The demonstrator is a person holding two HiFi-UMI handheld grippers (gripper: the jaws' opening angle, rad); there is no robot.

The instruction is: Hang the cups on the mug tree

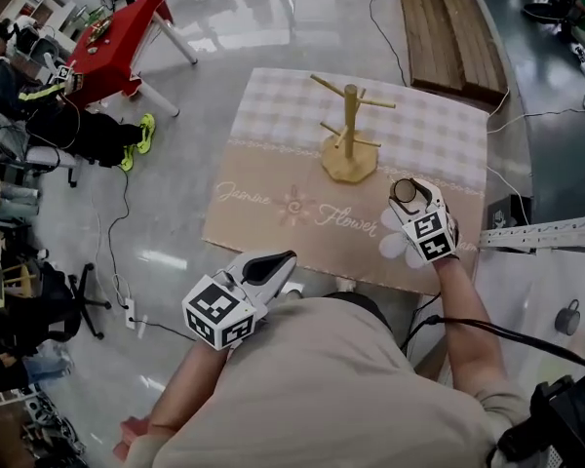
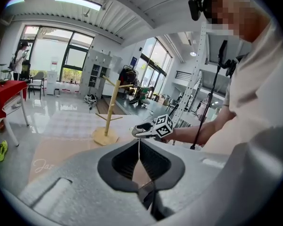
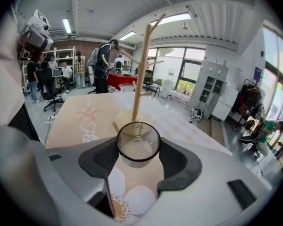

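A wooden mug tree [image 1: 349, 125] with bare pegs stands upright at the back of the table, on a cloth [image 1: 273, 213] printed with flowers. My right gripper [image 1: 406, 195] is to the tree's front right, shut on a clear glass cup [image 1: 405, 191]. In the right gripper view the cup [image 3: 138, 147] sits between both pads with its mouth toward the camera, and the tree [image 3: 141, 69] rises just behind it. My left gripper [image 1: 278, 261] hangs off the table's front edge, shut and empty. In the left gripper view its tips [image 2: 139, 145] meet, with the tree [image 2: 112, 102] ahead.
A red table [image 1: 117, 37] and seated people are far left. Wooden planks [image 1: 448, 27] lie behind the table, and cables run over the floor. A dark mug [image 1: 568, 317] sits on a white surface at right. A perforated metal bar [image 1: 546, 232] juts in there.
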